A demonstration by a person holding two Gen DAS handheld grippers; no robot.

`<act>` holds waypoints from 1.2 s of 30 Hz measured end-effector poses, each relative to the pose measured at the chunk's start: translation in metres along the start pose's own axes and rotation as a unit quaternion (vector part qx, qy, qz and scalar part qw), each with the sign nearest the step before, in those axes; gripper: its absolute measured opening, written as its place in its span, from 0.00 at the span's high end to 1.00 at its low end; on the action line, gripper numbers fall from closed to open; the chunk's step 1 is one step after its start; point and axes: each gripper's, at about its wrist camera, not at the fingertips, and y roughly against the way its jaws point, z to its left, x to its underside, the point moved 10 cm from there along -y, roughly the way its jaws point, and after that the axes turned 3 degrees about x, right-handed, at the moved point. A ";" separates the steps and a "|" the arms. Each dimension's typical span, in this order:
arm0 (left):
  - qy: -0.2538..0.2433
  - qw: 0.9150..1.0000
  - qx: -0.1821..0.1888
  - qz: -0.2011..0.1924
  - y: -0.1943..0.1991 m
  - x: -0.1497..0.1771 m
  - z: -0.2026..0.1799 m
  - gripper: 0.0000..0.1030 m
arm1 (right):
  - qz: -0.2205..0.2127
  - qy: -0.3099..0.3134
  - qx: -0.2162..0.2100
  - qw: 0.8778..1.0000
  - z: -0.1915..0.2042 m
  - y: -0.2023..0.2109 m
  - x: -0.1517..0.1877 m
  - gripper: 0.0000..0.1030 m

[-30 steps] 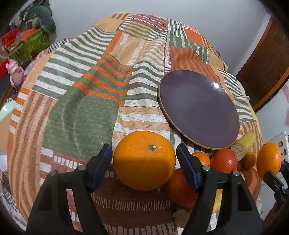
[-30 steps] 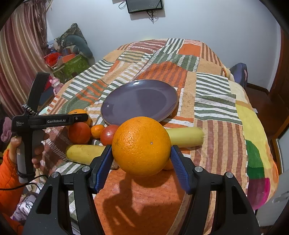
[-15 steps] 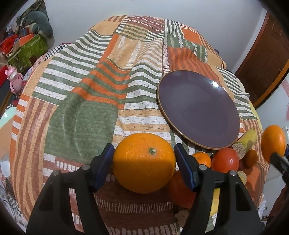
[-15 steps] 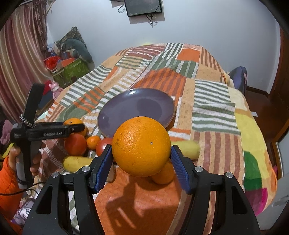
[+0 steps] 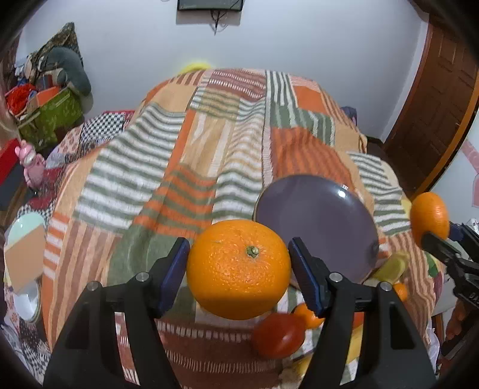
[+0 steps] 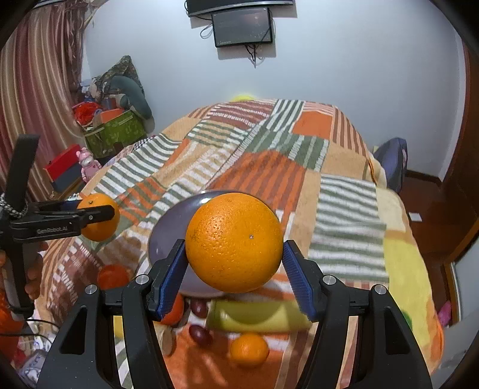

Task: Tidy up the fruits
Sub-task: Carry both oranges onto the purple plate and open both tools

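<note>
My left claw grips a big orange between its blue pads. The pads press on both sides of it, and the little green stem spot faces me. The orange is up in the air, above the bed with its striped blanket.

My right claw grips another big orange the same way, with the pads tight on both sides. This one is in the air too. In the right view it sits in front of the purple plate, so part of the plate is hidden.

The purple plate lies flat on the blanket and has no fruit on it. In the left view it is just to the right of my left orange.

More fruit lies on the blanket near the plate's close edge. I see a red tomato and a small orange under my left claw. In the right view there is a long yellow-green fruit, a small orange and two dark red little fruits. They look blurry.

In the right view, a hand at the left edge holds the handle of the left claw. A pink toy and a green box sit on the floor by the curtain. A screen hangs on the wall.
</note>
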 end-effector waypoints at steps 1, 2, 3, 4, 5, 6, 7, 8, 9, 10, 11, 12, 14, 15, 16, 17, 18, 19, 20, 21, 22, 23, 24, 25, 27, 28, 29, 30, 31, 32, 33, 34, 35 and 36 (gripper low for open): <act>-0.002 1.000 0.002 -0.004 0.001 -0.004 -0.002 0.34 | -0.003 0.004 0.001 1.000 0.001 -0.001 -0.003 0.41; -0.004 1.000 0.005 -0.007 0.002 -0.008 -0.004 0.34 | -0.006 0.009 0.002 1.000 0.002 -0.003 -0.007 0.41; -0.007 1.000 0.007 -0.011 0.002 -0.012 -0.007 0.34 | -0.009 0.012 0.003 1.000 0.002 -0.004 -0.010 0.41; -0.010 1.000 0.009 -0.014 0.002 -0.016 -0.010 0.34 | -0.012 0.017 0.004 1.000 0.003 -0.007 -0.015 0.41; -0.013 1.000 0.012 -0.017 0.002 -0.021 -0.013 0.34 | -0.015 0.020 0.005 1.000 0.003 -0.008 -0.018 0.41; -0.014 1.000 0.013 -0.020 0.002 -0.025 -0.015 0.34 | -0.016 0.022 0.006 1.000 0.003 -0.010 -0.021 0.41; -0.017 0.999 0.016 -0.023 0.002 -0.029 -0.018 0.34 | -0.018 0.024 0.007 1.000 0.003 -0.013 -0.025 0.41; -0.019 0.999 0.018 -0.025 0.001 -0.033 -0.021 0.35 | -0.020 0.025 0.006 0.999 0.002 -0.015 -0.028 0.41; -0.023 0.999 0.020 -0.029 0.001 -0.038 -0.024 0.35 | -0.022 0.026 0.006 0.999 0.002 -0.017 -0.031 0.41; -0.025 0.999 0.022 -0.032 0.000 -0.042 -0.027 0.35 | -0.023 0.027 0.005 0.999 0.002 -0.019 -0.034 0.41; -0.027 0.999 0.023 -0.034 0.000 -0.045 -0.029 0.34 | -0.025 0.028 0.005 0.999 0.002 -0.022 -0.038 0.41; -0.031 0.999 0.025 -0.037 -0.001 -0.050 -0.032 0.34 | -0.026 0.029 0.005 0.999 0.002 -0.025 -0.041 0.41; -0.034 0.998 0.028 -0.040 -0.004 -0.056 -0.035 0.34 | -0.029 0.033 0.007 0.999 0.001 -0.030 -0.046 0.41; -0.036 0.998 0.029 -0.041 -0.007 -0.061 -0.038 0.35 | -0.030 0.035 0.010 0.999 0.001 -0.033 -0.048 0.41; -0.038 0.998 0.030 -0.042 -0.009 -0.064 -0.040 0.35 | -0.030 0.037 0.011 0.999 0.000 -0.035 -0.050 0.41; -0.040 0.998 0.030 -0.042 -0.011 -0.066 -0.041 0.35 | -0.029 0.041 0.014 0.999 -0.001 -0.038 -0.052 0.41; -0.043 0.998 0.030 -0.043 -0.014 -0.069 -0.043 0.34 | -0.029 0.045 0.017 0.998 -0.001 -0.042 -0.054 0.41; -0.044 0.998 0.030 -0.043 -0.016 -0.071 -0.043 0.35 | -0.028 0.048 0.019 0.998 -0.002 -0.045 -0.055 0.41; -0.045 0.998 0.029 -0.043 -0.019 -0.072 -0.044 0.35 | -0.026 0.052 0.021 0.998 -0.002 -0.049 -0.056 0.41; -0.046 0.998 0.030 -0.041 -0.023 -0.074 -0.045 0.35 | -0.023 0.055 0.021 0.998 -0.002 -0.052 -0.057 0.41; -0.047 0.998 0.030 -0.040 -0.026 -0.074 -0.045 0.34 | -0.021 0.057 0.021 0.998 -0.002 -0.056 -0.057 0.41; -0.048 0.998 0.031 -0.037 -0.030 -0.075 -0.046 0.34 | -0.017 0.060 0.020 0.998 -0.002 -0.061 -0.057 0.41; -0.048 0.998 0.032 -0.034 -0.034 -0.076 -0.046 0.34 | -0.014 0.062 0.020 0.998 -0.001 -0.064 -0.056 0.41; -0.049 0.998 0.032 -0.031 -0.039 -0.077 -0.046 0.34 | -0.009 0.065 0.019 0.998 -0.001 -0.068 -0.056 0.41; -0.052 0.998 0.033 -0.024 -0.048 -0.076 -0.047 0.35 | 0.003 0.071 0.019 0.997 0.000 -0.077 -0.052 0.41; -0.053 0.998 0.033 -0.021 -0.052 -0.076 -0.048 0.35 | 0.007 0.074 0.019 0.997 -0.001 -0.080 -0.051 0.41; -0.055 0.998 0.033 -0.017 -0.056 -0.076 -0.048 0.35 | 0.014 0.079 0.020 0.997 0.000 -0.086 -0.049 0.41; -0.056 0.998 0.034 -0.012 -0.061 -0.075 -0.049 0.35 | 0.019 0.083 0.020 0.996 0.000 -0.090 -0.048 0.41; -0.058 0.998 0.035 -0.007 -0.066 -0.074 -0.050 0.35 | 0.024 0.087 0.019 0.996 0.001 -0.093 -0.046 0.41; -0.058 0.998 0.037 -0.003 -0.070 -0.073 -0.050 0.35 | 0.033 0.090 0.016 0.995 0.003 -0.098 -0.043 0.41; -0.059 0.998 0.038 0.004 -0.077 -0.072 -0.050 0.35 | 0.040 0.092 0.011 0.995 0.004 -0.101 -0.040 0.41; -0.060 0.997 0.039 0.008 -0.081 -0.071 -0.050 0.35 | 0.045 0.092 0.008 0.995 0.005 -0.105 -0.039 0.41; -0.061 0.997 0.039 0.012 -0.086 -0.070 -0.049 0.35 | 0.054 0.093 0.004 0.994 0.005 -0.110 -0.036 0.41; -0.062 0.997 0.039 0.017 -0.092 -0.069 -0.049 0.35 | 0.060 0.093 0.002 0.994 0.005 -0.113 -0.034 0.41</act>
